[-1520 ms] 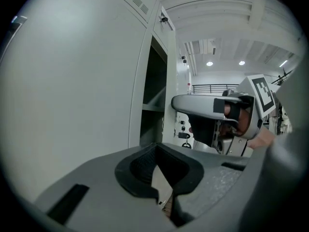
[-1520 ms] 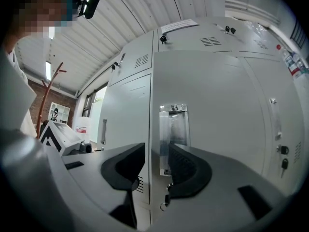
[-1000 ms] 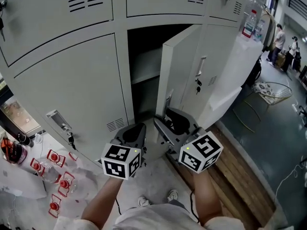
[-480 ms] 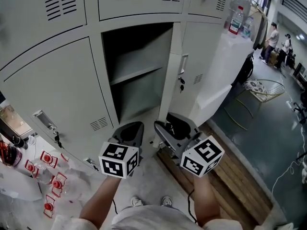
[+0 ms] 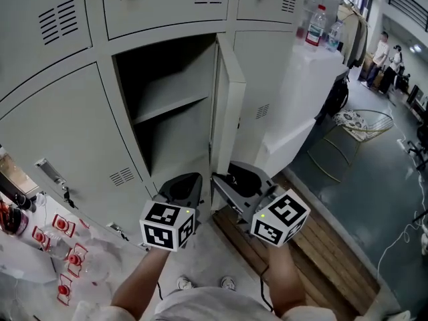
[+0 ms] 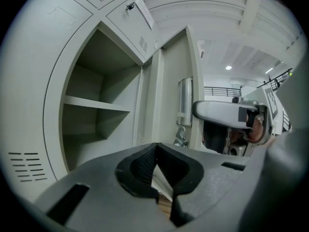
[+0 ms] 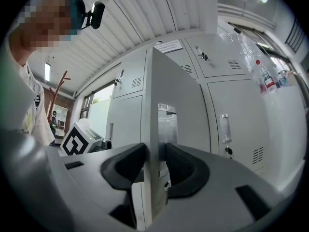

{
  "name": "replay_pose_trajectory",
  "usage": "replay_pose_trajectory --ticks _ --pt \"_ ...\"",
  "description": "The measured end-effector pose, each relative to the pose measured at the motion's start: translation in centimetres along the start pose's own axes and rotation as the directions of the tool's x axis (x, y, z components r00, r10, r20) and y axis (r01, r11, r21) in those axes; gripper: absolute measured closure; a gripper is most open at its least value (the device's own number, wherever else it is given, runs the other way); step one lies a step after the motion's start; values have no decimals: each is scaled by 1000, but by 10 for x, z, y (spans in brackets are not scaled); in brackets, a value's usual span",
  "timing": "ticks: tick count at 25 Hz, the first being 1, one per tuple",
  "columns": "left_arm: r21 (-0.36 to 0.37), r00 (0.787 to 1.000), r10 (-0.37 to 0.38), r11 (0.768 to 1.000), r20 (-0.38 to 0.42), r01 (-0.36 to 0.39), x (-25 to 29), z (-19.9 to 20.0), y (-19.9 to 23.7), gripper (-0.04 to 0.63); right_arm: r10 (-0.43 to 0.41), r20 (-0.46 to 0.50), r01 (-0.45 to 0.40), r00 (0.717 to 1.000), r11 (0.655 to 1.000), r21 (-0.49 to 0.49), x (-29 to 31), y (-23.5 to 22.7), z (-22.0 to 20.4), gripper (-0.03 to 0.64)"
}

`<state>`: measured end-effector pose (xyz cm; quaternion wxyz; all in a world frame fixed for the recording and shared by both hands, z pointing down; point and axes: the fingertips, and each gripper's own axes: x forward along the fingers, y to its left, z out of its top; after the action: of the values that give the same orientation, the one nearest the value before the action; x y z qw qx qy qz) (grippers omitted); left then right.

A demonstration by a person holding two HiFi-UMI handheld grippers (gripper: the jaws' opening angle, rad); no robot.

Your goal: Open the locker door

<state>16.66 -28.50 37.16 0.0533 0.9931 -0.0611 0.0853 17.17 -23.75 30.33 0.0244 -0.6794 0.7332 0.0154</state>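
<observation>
Steel sheet in pale grey paint fills the left: a closed locker front [image 5: 87,126] with a slim latch plate and a block of pressed louvre slots [image 5: 122,176]. Beside it the open compartment [image 5: 167,146] is a plain box with one flat shelf [image 5: 167,105] across it. In front of that opening the left gripper [image 5: 184,182] has its ribbed black pads clenched together on nothing. The locker door [image 5: 231,105] stands swung out, almost edge-on, a thin folded panel with a narrow metal plate on one face. The right gripper [image 5: 231,176] straddles the door's near edge low down. Its jaws have just been closing, and the curved rubber pads [image 7: 186,168] press on both faces of the panel. Slatted brown wooden planks [image 5: 321,246] lie to the right, and past them is a smooth dark floor [image 5: 374,192].
</observation>
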Motion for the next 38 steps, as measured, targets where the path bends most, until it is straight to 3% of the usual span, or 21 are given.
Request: replay_pose_trajectory --ticks 12,29,38 --pt "13 1000 -28 1000 -1 28 34 5 -32 589 23 -4 -23 1000 999 -39 -34 -30 1 480" --pt "31 996 -88 996 1 87 81 11 -83 589 -100 -1 100 995 992 -75 -82 -90 4 506" --pt "28 998 -69 997 3 68 100 11 -98 589 -122 5 122 993 990 -66 -98 -123 4 524"
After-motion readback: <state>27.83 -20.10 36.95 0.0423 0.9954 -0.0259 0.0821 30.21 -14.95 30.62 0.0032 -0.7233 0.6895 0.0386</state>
